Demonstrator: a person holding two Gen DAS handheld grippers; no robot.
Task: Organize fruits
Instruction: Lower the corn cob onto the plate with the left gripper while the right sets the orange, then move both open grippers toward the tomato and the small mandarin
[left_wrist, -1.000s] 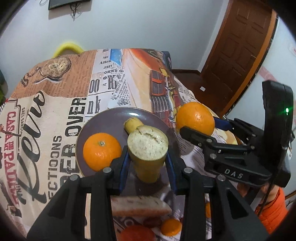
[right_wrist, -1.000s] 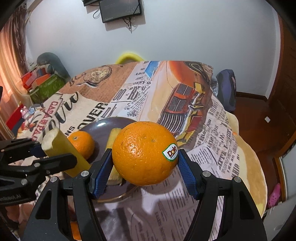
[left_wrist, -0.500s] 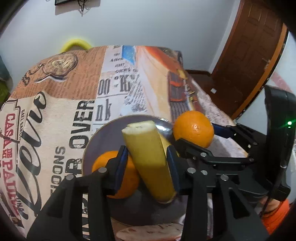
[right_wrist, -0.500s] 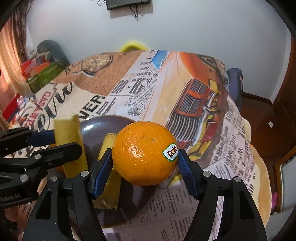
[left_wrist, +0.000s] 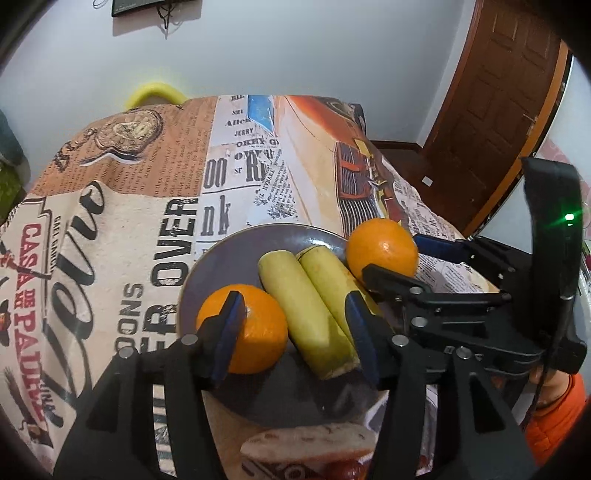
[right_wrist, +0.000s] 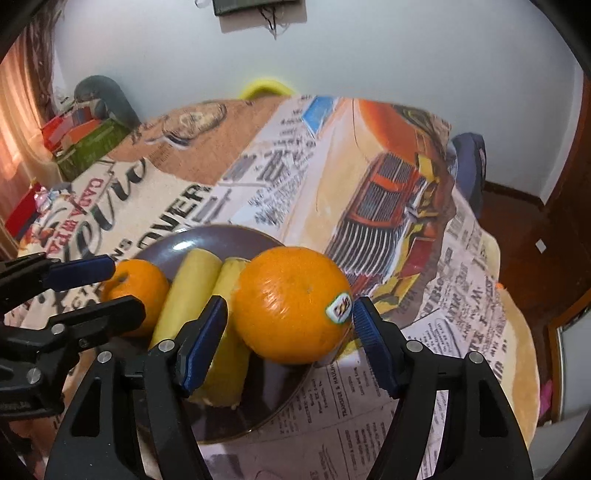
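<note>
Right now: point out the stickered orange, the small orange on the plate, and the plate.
stickered orange (right_wrist: 291, 306), right wrist view, middle of its peel
small orange (left_wrist: 258, 332), left wrist view, its bare right side
plate (left_wrist: 229, 254), left wrist view, bare far-left surface

From my feeds the room is evenly and softly lit, the white wall (right_wrist: 406, 74) bright with no hard glare. Warm daylight glows through the curtain (right_wrist: 18, 110) far left of my right claw. The plate (right_wrist: 177, 243) carries a small white highlight just ahead of the claw tips. Shadows under the fruit are soft. Fisheye bending curves the door (left_wrist: 498, 110), and black vignette fills the corners. The tablecloth (right_wrist: 277, 173) print beyond my right claw smears slightly.
</note>
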